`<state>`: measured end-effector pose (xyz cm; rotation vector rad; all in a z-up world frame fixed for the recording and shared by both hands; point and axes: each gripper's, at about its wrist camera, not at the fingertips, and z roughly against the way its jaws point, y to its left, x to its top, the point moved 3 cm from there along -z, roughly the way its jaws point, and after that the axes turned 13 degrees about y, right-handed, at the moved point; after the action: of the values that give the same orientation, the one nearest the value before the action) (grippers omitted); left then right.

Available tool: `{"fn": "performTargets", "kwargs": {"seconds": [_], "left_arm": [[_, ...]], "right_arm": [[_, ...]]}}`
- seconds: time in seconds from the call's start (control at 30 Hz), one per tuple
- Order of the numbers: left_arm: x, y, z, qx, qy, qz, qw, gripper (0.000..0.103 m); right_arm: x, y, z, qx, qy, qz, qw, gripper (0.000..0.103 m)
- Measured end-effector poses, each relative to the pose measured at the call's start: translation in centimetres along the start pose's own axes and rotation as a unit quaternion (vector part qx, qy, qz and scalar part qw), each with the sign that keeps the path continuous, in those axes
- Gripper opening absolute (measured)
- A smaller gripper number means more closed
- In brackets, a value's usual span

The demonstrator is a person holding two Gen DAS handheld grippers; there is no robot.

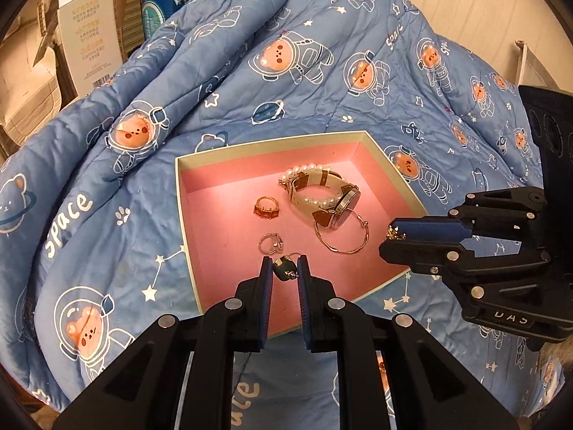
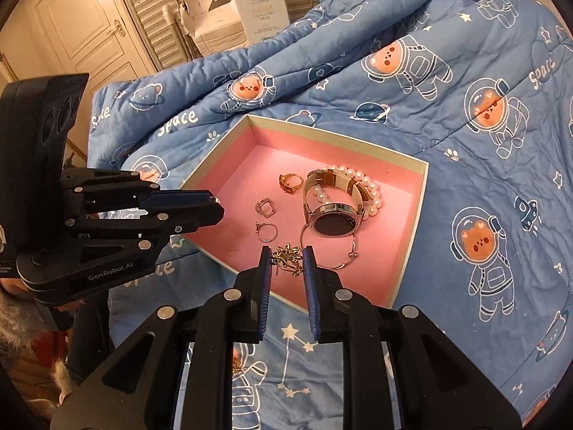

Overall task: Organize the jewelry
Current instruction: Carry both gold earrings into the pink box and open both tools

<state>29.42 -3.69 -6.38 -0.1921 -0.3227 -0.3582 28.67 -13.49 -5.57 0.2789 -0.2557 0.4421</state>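
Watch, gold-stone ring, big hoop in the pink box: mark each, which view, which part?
watch [image 2: 333, 226]: right wrist view, on the dark dial face.
gold-stone ring [image 1: 265, 208]: left wrist view, on the amber setting at the front of the band.
hoop [image 1: 342, 251]: left wrist view, on the thin wire's lower arc.

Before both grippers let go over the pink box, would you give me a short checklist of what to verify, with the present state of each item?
1. Left gripper grips its piece: ok, shut on the dark green charm.
2. Right gripper grips its piece: ok, shut on the gold flower piece.
3. Both held pieces are over the pink box, not the blue quilt: cannot tell; they look close to its near edge.
4. Free floor for dropping: ok, bare pink at the left.
5. Drop spots clear of the watch, hoop and rings: cannot tell; the silver ring lies close ahead of the left gripper.
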Motion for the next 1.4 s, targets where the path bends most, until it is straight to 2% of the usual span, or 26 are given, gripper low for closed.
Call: {"fn": "performTargets", "kwargs": {"seconds": [0.33,0.63,1.13,1.23,1.3,1.33,1.4], "left_arm": [[1.1,0.4,-3.0,0.019,0.080,-0.012,0.9966,0.014],[1.4,0.6,-4.8,0.037,0.119,-0.019,0.9920,0.014],[1.5,0.2,-4.9,0.048,0.114,-0.030,0.9919,0.014],[1.5,0.2,-4.4,0.049,0.109,-0.026,0.9925,0.022],[1.5,0.2,-4.1,0.049,0.105,-0.026,0.9929,0.030],[1.6,0.2,-3.9,0.049,0.104,-0.027,0.9930,0.030],[1.6,0.2,-3.3,0.052,0.099,-0.029,0.9933,0.033]], "right_arm": [[1.6,-1.2,-2.7,-0.016,0.061,0.008,0.998,0.018],[2.5,-2.0,-4.7,-0.032,0.100,0.006,0.994,0.018],[3.2,-1.7,-5.8,-0.047,0.115,0.021,0.992,0.019],[3.1,-1.6,-5.9,-0.046,0.115,0.023,0.992,0.019],[3.0,-1.4,-5.9,-0.045,0.114,0.027,0.992,0.023],[3.0,-1.1,-6.0,-0.046,0.112,0.031,0.992,0.026],[3.0,-0.7,-5.8,-0.055,0.106,0.037,0.992,0.041]]}}
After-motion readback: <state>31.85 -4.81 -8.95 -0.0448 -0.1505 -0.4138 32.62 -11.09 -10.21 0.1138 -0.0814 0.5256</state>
